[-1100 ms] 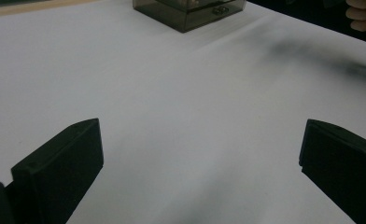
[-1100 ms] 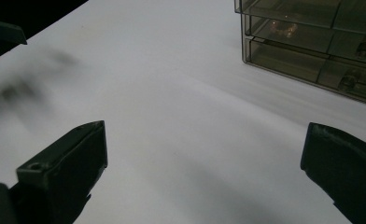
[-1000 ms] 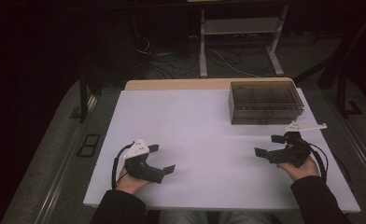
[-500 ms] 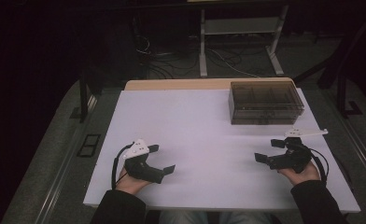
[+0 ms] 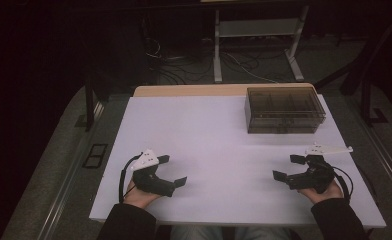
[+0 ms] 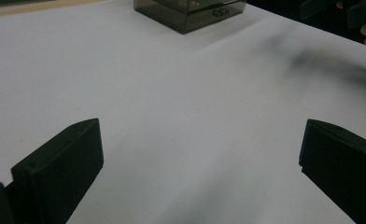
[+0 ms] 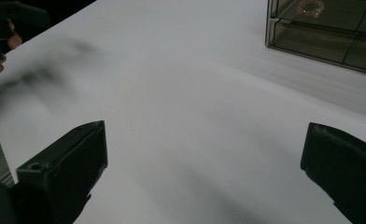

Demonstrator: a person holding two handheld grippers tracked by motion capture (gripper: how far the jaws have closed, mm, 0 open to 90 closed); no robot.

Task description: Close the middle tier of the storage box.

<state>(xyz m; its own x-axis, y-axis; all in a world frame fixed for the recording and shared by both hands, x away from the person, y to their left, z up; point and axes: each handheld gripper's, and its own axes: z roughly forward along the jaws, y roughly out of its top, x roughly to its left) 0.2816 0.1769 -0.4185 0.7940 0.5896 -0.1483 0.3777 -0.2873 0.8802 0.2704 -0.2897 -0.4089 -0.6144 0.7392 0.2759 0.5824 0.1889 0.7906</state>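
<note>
Left tongs [image 5: 172, 170] sitting wide open on the white desk [image 5: 219, 130], right tongs [image 5: 288, 167] gaping open too, holding nothing, dark see-through drawer box [image 5: 284, 110] resting far back right.

The smoked plastic drawer box [image 5: 285, 110] is cut off by the top edge in the left gripper view [image 6: 190, 13] and by the top and right edges in the right gripper view [image 7: 328, 35], and what lies in its compartments is too dim to make out, save a pale ring-like blur in one near that box's top. Beyond the box, the floor and its cables sink into darkness. Nearer than the box, each gripper view's own jaws run off the bottom edge.
</note>
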